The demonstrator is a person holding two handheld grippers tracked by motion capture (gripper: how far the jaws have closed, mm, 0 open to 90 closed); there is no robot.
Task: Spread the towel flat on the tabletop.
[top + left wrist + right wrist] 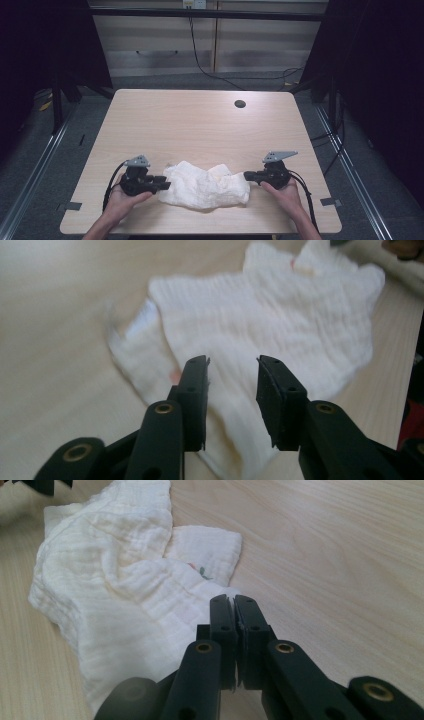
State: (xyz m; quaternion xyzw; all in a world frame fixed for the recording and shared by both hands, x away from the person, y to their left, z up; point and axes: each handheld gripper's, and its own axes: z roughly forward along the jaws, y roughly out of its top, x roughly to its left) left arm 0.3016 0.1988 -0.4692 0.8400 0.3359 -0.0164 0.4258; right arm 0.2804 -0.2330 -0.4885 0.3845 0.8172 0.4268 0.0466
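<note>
A crumpled white muslin cloth [205, 187] lies near the table's front edge between my two grippers. My left gripper [167, 185] is at the cloth's left edge. In the left gripper view its jaws [232, 362] stand apart above the cloth [280, 315], and the pads press on nothing. My right gripper [246, 176] is at the cloth's right edge. In the right gripper view its jaws [233, 600] are pressed together, with their tips right at the edge of the cloth [110, 580]. Whether a thin fold is pinched between them I cannot tell.
The light wooden table [200, 120] has a round cable hole [240, 104] at its back right. Dark frame posts and cables stand on the floor behind and beside it. A person's hands hold both grippers from the front edge.
</note>
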